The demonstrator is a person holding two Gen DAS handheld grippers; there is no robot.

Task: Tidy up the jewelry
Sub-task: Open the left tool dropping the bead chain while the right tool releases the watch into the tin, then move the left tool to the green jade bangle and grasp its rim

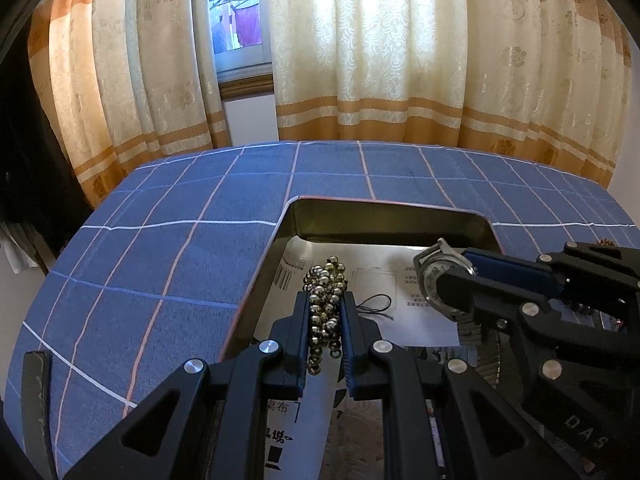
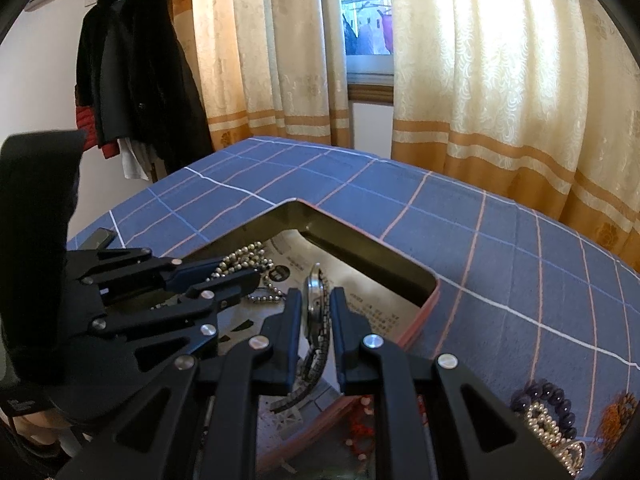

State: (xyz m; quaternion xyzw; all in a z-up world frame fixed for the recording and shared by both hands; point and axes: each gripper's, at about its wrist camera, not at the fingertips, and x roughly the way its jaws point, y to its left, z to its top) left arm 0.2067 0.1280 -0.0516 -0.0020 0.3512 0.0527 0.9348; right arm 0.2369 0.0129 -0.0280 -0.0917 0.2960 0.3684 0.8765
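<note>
Left wrist view, left tool [image 1: 325, 322] clamping bead chain [image 1: 325, 300], right tool [image 2: 316, 312] pinching watch [image 2: 316, 300], strap half hidden

A blue checked tablecloth [image 1: 168, 248] is spread over the table. Behind it, cream curtains with orange bands [image 1: 368, 52] are drawn, parted over a window [image 1: 236, 12]. Left of the curtains, dark coats [image 2: 136, 68] are hung against the wall.

tin [image 1: 384, 232] on checked table [image 1: 160, 240], bracelets [image 2: 552, 420] right of tin, curtains [image 1: 380, 60] behind
</note>
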